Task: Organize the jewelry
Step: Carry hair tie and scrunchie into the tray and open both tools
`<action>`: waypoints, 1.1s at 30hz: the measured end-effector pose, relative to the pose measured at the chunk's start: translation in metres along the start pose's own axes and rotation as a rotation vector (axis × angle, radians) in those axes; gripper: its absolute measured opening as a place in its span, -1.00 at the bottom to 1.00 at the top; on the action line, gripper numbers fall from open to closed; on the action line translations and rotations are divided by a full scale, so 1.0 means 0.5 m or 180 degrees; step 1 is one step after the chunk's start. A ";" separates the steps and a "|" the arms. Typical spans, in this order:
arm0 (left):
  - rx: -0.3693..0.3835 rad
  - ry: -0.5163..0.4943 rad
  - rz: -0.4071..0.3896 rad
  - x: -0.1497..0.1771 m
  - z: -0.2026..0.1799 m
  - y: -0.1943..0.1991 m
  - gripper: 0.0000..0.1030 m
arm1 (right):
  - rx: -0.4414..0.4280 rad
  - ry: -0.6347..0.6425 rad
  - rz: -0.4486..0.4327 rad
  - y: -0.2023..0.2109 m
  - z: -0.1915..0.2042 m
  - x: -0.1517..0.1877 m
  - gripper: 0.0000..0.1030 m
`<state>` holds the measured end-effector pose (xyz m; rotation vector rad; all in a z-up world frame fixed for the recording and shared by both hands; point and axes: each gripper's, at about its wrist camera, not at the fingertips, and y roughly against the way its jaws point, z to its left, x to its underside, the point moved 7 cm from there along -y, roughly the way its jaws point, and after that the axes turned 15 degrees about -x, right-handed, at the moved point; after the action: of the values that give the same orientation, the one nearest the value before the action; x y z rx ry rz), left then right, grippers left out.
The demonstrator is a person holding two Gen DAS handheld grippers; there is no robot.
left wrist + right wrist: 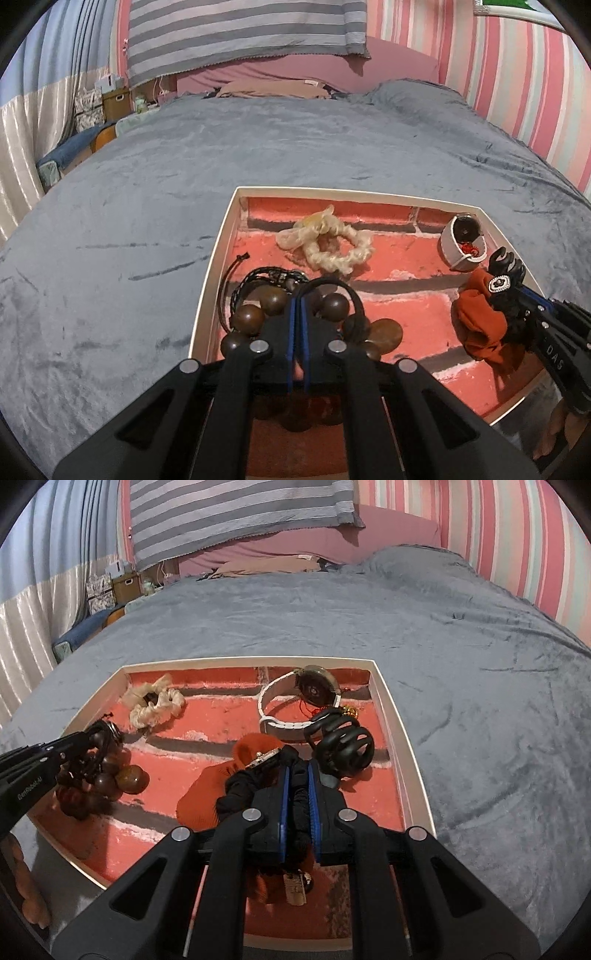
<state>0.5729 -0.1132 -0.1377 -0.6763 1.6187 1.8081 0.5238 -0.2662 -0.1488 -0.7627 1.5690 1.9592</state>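
Observation:
A white-rimmed tray [218, 251] with a red brick-pattern lining lies on the bed. My left gripper [298, 300] is shut on the black cord of a string of large brown wooden beads [334, 304], at the tray's left side. My right gripper [298, 771] is shut on a black scrunchie [240, 790] that carries a sparkly charm [264, 757]. An orange scrunchie [207, 797] bunches against the black one; I cannot tell whether it is gripped too. In the tray lie a cream scrunchie [153, 701], a white-strapped watch [295, 701] and a black hair claw [343, 746].
A grey plush blanket [258, 147] covers the bed around the tray [406, 760]. Pillows and a striped cloth are at the far end, a pink striped wall on the right, curtains and boxes on the left. A hand [29, 886] shows at the tray's near edge.

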 end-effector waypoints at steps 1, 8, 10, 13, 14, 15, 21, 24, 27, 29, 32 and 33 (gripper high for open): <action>-0.0005 0.0010 -0.0002 0.001 0.002 0.001 -0.93 | 0.0003 0.0006 -0.0002 0.000 0.000 0.000 -0.78; -0.0057 0.0013 0.0023 0.011 0.011 0.007 -0.91 | 0.0032 -0.0011 -0.0025 0.015 -0.006 0.000 -0.60; -0.0046 0.0034 0.0042 0.014 0.017 0.012 -0.90 | 0.0052 -0.0019 -0.0043 0.022 -0.008 0.000 -0.36; -0.0045 0.0041 0.0044 0.017 0.022 0.022 -0.53 | 0.0051 0.0003 -0.0096 0.040 -0.008 -0.002 -0.11; -0.0065 0.0036 0.0031 0.017 0.022 0.027 -0.28 | 0.0051 0.0010 -0.0106 0.048 -0.007 -0.002 -0.06; -0.0121 0.0039 -0.0034 0.015 0.025 0.039 0.13 | 0.0052 0.0009 -0.0112 0.053 -0.008 -0.003 0.01; -0.0118 0.0007 -0.0187 0.013 0.033 0.106 0.47 | 0.0124 0.0023 -0.0323 0.126 -0.017 -0.008 0.91; -0.0186 0.0090 -0.0310 0.013 0.061 0.161 0.82 | 0.0188 0.0065 -0.0355 0.172 -0.015 -0.005 0.92; -0.0162 0.0104 -0.0310 0.023 0.082 0.217 0.87 | 0.0240 0.0078 -0.0352 0.221 -0.005 0.007 0.92; -0.0223 0.0094 -0.0334 0.035 0.097 0.259 0.88 | 0.0197 0.0051 -0.0419 0.262 0.007 0.018 0.92; -0.0297 0.0073 -0.0392 0.063 0.115 0.327 0.92 | 0.0179 0.0069 -0.0486 0.327 0.032 0.040 0.92; -0.0313 0.0070 -0.0407 0.072 0.119 0.342 0.91 | 0.0167 0.0083 -0.0504 0.349 0.043 0.048 0.92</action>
<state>0.4249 -0.0612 -0.0401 -0.8276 1.4733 1.8017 0.3829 -0.2791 -0.0415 -0.8666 1.5198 1.7949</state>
